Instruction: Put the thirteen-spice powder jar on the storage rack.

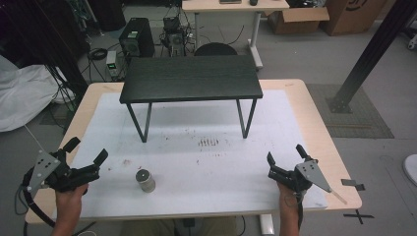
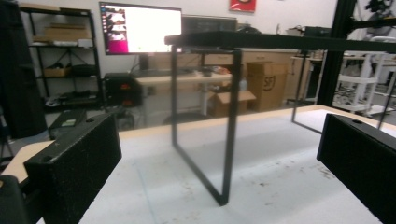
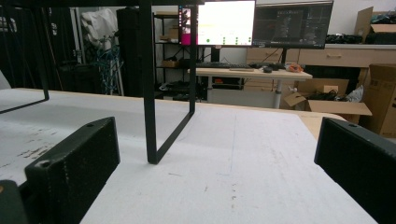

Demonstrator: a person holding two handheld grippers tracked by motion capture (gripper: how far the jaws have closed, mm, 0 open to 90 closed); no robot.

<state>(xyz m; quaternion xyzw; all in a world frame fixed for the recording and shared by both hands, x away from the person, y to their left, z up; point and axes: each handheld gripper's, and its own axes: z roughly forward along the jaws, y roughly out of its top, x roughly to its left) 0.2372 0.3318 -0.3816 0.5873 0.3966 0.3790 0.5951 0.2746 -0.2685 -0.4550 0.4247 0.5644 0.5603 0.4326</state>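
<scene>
both grippers' fingers apart, empty; small metal can (image 1: 145, 180) near left gripper (image 1: 86, 158) looks light, rigid, slick: pinch its sides.

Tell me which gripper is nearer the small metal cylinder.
The left gripper. The cylinder stands just to its right on the white mat, while the right gripper is much farther across the mat.
</scene>
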